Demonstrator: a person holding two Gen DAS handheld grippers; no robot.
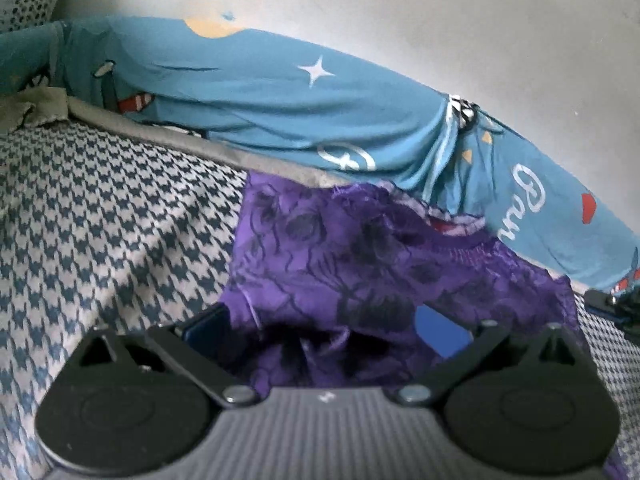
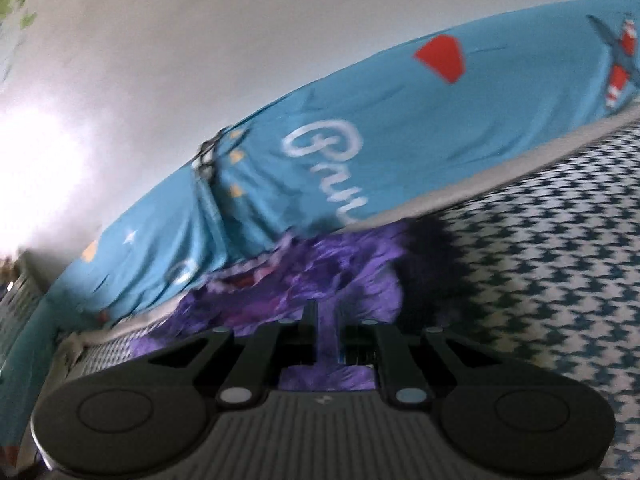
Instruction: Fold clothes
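A purple garment with a dark flower print (image 1: 360, 264) lies on the houndstooth bed cover (image 1: 100, 220), its neckline toward the blue sheet. In the left wrist view my left gripper (image 1: 320, 332) stands open, its blue pads (image 1: 204, 330) far apart, and the cloth bunches loosely in the gap between them. In the right wrist view my right gripper (image 2: 326, 332) is shut on a narrow fold of the purple garment (image 2: 320, 280), lifting it a little off the houndstooth bed cover (image 2: 540, 260). Part of the right gripper (image 1: 616, 308) shows at the right edge of the left wrist view.
A blue printed sheet (image 1: 280, 100) with stars and white lettering hangs along the far side of the bed, against a pale wall (image 1: 440, 8). A white perforated basket (image 1: 28, 0) stands at the far left. An olive cloth (image 1: 36, 108) lies in the back left corner.
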